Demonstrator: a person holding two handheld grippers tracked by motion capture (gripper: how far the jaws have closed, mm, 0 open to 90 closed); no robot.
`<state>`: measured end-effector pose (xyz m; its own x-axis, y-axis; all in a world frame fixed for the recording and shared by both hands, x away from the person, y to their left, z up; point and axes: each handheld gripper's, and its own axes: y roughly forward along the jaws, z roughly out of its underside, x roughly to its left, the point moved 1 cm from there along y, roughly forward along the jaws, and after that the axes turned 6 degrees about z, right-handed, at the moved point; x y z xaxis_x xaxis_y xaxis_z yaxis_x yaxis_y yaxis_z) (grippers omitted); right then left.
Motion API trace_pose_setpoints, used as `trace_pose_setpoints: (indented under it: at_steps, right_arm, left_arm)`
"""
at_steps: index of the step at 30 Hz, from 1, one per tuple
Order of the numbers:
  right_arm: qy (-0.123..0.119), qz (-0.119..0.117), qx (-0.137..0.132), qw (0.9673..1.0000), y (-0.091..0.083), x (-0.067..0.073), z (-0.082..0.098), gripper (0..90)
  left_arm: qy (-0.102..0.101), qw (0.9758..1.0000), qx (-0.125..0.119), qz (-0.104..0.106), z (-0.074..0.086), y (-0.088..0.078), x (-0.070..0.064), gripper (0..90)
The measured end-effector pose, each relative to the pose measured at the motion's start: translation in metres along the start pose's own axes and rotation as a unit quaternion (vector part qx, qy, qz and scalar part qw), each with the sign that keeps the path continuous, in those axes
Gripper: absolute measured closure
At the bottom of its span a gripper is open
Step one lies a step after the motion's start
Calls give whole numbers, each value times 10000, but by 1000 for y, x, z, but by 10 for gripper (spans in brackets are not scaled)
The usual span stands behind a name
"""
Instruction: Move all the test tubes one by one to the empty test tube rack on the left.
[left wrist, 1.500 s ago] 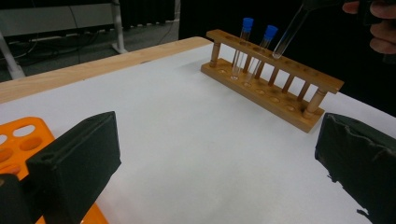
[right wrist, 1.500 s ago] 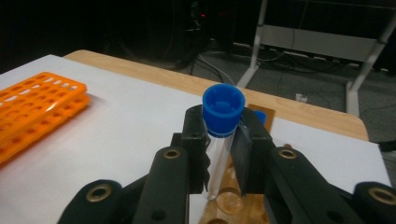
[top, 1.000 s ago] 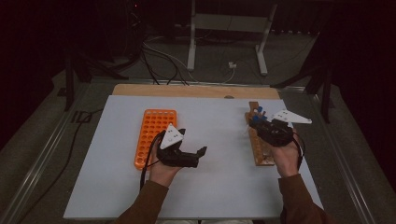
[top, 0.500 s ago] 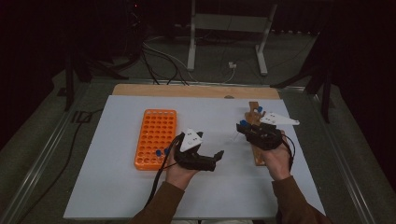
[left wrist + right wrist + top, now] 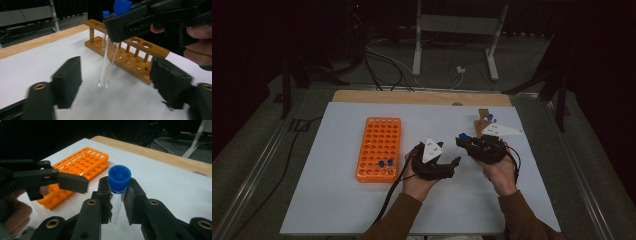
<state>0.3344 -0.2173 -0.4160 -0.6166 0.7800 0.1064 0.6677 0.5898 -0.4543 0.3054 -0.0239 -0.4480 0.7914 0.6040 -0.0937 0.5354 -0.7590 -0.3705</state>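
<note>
My right gripper (image 5: pixel 117 192) is shut on a clear test tube (image 5: pixel 116 206) just under its blue cap (image 5: pixel 119 178), and holds it upright above the white table top. In the left gripper view the tube (image 5: pixel 108 60) hangs between the two jaws of my left gripper (image 5: pixel 117 82). Those jaws have just been closing, and a clear gap remains on each side of the glass. In the high view the two grippers meet nose to nose at mid table, left gripper (image 5: pixel 452 161) and right gripper (image 5: pixel 460 140).
A wooden tube rack (image 5: pixel 130 62) stands behind the tube, with one blue-capped tube (image 5: pixel 105 13) in its far end. An orange rack (image 5: pixel 379 147) lies to the left, holding two blue-capped tubes (image 5: pixel 385 163) near its front. A wooden strip (image 5: pixel 422 97) borders the table's far edge.
The left gripper moved right, away from the orange rack. The right gripper brought the tube left, away from the wooden rack. The left jaws stand narrower than before.
</note>
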Motion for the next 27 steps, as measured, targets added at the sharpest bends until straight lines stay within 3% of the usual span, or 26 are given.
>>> trace_pose_setpoints:
  at_steps: [5, 13, 18, 27]
  right_arm:
    - [27, -119, 24, 9999, 2, 2, 1, 760]
    - [26, -217, 42, 9998, 3, 6, 0, 761]
    - [-4, -243, 77, 9997, 4, 8, 0, 761]
    - [-10, -221, 123, 9997, 5, 8, 2, 762]
  left_arm:
    - [-50, 10000, 11, -59, -1, 6, 4, 498]
    - [69, 9999, 97, 23, -3, 11, 3, 691]
    - [72, 9999, 137, -22, -3, 14, 4, 753]
    - [100, 9998, 180, -25, -2, 16, 4, 762]
